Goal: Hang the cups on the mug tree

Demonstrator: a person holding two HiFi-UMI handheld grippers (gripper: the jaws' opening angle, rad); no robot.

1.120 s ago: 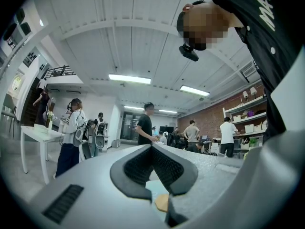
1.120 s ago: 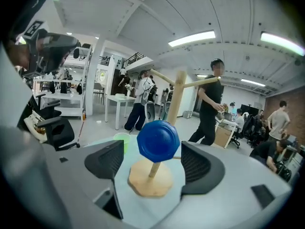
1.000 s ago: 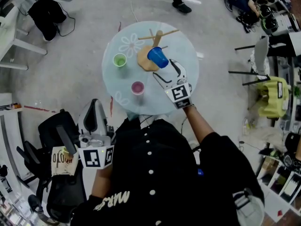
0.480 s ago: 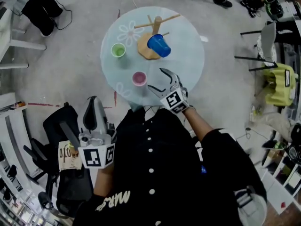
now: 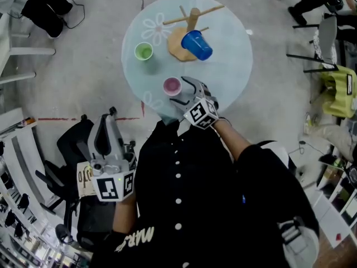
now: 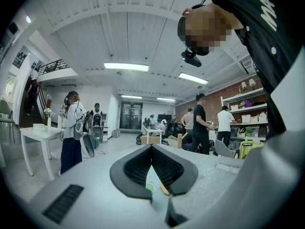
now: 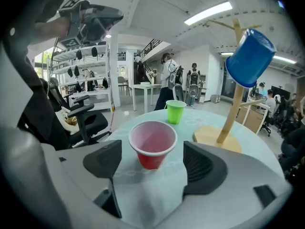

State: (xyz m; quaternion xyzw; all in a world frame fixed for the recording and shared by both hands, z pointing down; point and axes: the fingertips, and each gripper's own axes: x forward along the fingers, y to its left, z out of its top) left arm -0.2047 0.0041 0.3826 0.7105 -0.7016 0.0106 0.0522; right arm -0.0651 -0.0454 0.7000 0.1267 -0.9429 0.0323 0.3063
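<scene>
- Table (image 5: 226, 74): round, pale, with flower prints. The clock positions below are read on its top in the head view.
- Mug tree (image 5: 193, 17): wooden, with a round base just off centre toward 11 o'clock. The post stands upright and thin pegs slant off it.
- Blue cup (image 5: 197, 44): hangs on a peg of the mug tree, clear of the tabletop. Its long axis is tilted, with the upper end leaning away from the post toward 4 o'clock.
- Green cup (image 5: 144, 52): at 9 o'clock, near the rim, well apart from the tree base. It stands upright, mouth up, long axis vertical.
- Red cup (image 5: 172, 86): at 7 o'clock, near the rim. It stands upright, mouth up, long axis vertical.
- Right gripper (image 5: 179, 91): over the table edge at 6 o'clock, pointing toward 11 o'clock and slanting down. The tongs are released; the jaws have just been opening and stand wide. The red cup stands in line with the gap, just beyond the pads, and neither pad touches it.
- Left gripper (image 5: 109, 119): off the table, at 8 o'clock of the head view, beside the person (image 5: 178, 205) and above a black chair (image 5: 70, 149). The tongs are clenched, tips meeting, with nothing gripped.
</scene>
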